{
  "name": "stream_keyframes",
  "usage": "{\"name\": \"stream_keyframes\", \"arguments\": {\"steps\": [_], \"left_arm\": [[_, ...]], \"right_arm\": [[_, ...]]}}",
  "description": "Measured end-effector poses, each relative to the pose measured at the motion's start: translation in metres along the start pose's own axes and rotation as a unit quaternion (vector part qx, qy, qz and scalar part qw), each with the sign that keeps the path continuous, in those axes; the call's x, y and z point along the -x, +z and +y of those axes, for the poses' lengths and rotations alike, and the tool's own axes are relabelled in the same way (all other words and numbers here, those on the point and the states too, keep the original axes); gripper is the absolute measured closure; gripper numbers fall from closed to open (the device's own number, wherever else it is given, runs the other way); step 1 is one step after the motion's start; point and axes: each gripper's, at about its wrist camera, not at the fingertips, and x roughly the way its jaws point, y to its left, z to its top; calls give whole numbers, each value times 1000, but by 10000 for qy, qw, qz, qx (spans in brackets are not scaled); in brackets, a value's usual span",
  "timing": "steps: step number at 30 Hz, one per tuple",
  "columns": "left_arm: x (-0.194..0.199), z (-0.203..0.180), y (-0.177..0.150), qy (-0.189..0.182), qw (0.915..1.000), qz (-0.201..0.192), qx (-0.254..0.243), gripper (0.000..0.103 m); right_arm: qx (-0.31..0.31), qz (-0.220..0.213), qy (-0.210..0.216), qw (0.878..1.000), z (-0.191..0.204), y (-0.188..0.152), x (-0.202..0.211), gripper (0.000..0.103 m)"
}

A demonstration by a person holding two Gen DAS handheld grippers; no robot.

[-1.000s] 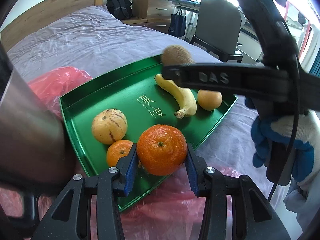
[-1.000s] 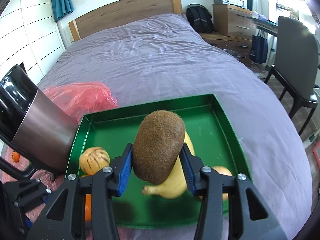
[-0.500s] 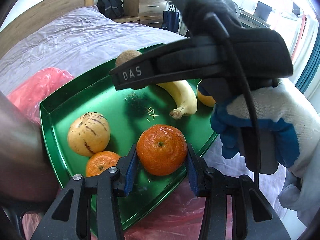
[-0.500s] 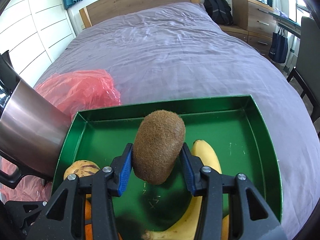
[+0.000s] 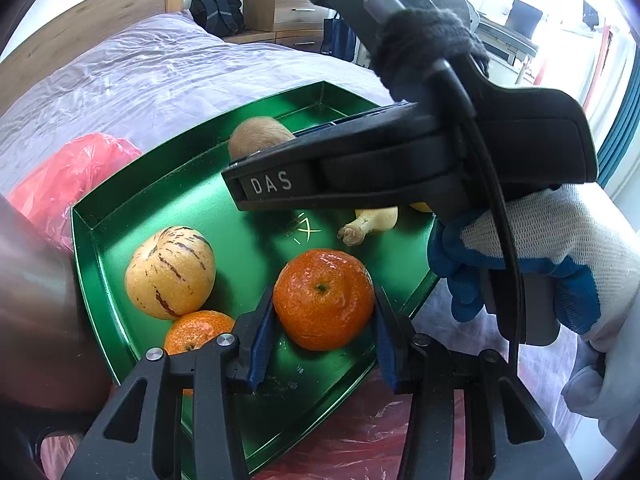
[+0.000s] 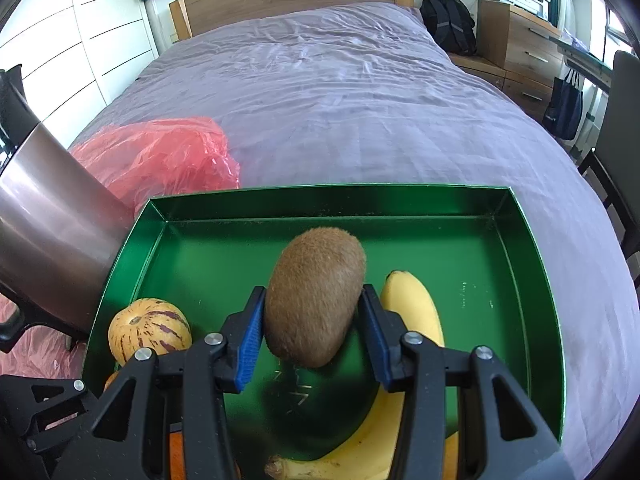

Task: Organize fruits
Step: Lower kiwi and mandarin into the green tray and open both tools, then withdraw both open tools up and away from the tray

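Note:
A green tray lies on the bed. My left gripper is shut on a large orange, low over the tray's near corner. My right gripper is shut on a brown kiwi and holds it above the tray middle; from the left wrist view it crosses over the tray, with the kiwi at its tip. In the tray lie a striped yellow melon, a small orange and a banana.
A red plastic bag lies left of the tray and under its near edge. A steel pot stands at the left. The purple bedsheet stretches beyond. A chair and drawers stand at the right.
My right gripper has carried the kiwi further over the tray's middle and lower. My left gripper has moved in over the tray with the large orange still held.

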Motion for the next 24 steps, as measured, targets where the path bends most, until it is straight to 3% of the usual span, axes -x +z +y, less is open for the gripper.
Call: {"name": "stream_keyframes", "arguments": {"steps": [11, 14, 24], "left_arm": [[0, 0, 6, 27, 10000, 11, 49, 62], [5, 3, 8, -1, 10000, -24, 97, 54], [42, 3, 14, 63, 9996, -238, 114, 52]], "right_arm": [[-101, -26, 3, 9999, -2, -5, 4, 63], [-131, -25, -4, 9999, -1, -7, 9, 63], [-274, -294, -44, 9992, 0, -6, 51, 61]]}}
